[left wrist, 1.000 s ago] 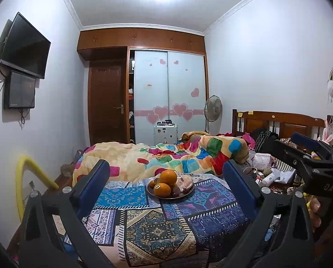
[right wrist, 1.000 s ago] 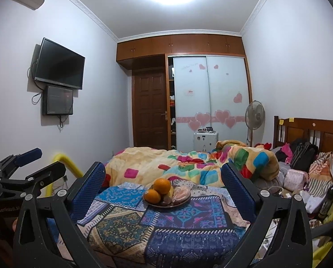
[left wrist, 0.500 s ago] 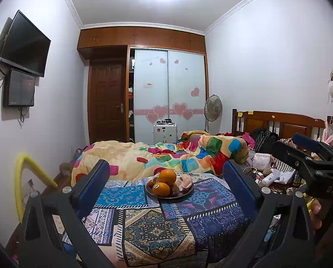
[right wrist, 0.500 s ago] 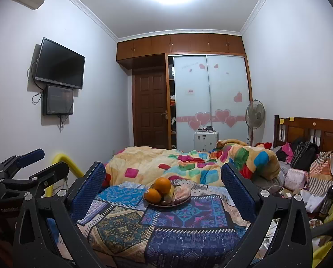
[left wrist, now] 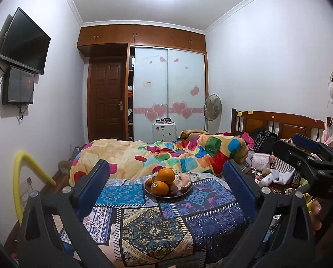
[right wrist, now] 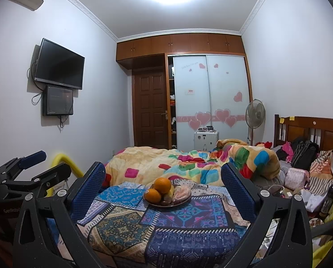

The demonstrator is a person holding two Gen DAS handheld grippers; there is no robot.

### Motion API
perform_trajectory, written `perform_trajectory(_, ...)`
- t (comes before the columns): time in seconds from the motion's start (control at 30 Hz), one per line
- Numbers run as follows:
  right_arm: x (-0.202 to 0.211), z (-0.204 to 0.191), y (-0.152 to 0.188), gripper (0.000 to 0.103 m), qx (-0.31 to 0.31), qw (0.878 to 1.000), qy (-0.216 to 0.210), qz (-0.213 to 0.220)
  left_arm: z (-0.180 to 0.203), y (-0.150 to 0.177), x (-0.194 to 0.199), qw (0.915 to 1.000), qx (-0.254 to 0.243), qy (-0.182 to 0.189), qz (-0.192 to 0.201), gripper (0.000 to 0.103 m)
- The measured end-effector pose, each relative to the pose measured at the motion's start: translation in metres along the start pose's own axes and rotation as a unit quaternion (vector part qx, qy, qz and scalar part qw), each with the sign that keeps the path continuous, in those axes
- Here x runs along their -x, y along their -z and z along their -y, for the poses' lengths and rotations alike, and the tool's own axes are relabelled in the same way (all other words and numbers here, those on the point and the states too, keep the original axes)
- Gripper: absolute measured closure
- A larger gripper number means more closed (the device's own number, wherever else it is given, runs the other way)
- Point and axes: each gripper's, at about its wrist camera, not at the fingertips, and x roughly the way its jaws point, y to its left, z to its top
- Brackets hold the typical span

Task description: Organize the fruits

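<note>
Straight ahead of both grippers, well apart from them, fruit plate (left wrist: 168,193) sits on the patterned surface (left wrist: 153,225). Left gripper (left wrist: 166,187) and right gripper (right wrist: 163,188) gape wide, empty, about equally near.

Both wrist views look forward along their own blue-padded fingers, level and slightly downward, across a table (left wrist: 157,230) draped in patchwork cloth toward the wardrobe (left wrist: 168,93) on the far wall. The left wrist view sits at the table's near edge, a little left of centre; the right gripper (left wrist: 309,158) juts in at its right border. The right wrist view stands just beside it at the same near edge, with the left gripper (right wrist: 32,167) at its left border. Both share the plate of fruit (left wrist: 168,184) near the table's far edge, the bed (left wrist: 162,156) beyond it, the door and the wall television, all well away.
</note>
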Motion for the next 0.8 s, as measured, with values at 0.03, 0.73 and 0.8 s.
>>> perform_trajectory(0.03,0.0,0.0,0.0,0.0,-0.001,1.0,0.0,0.0,0.0,0.0,-0.001,1.0,0.0,0.0,0.0,0.001)
perform_trajectory(0.73,-0.008,-0.001,0.002,0.0,-0.008,1.0,-0.003,-0.01,-0.002,0.006,-0.006,0.9999,-0.001,0.007,-0.01,0.001)
perform_trajectory(0.8,-0.01,-0.001,0.002,0.0,-0.009,1.0,-0.003,-0.011,-0.003,0.006,-0.006,0.9999,0.0,0.007,-0.011,0.0)
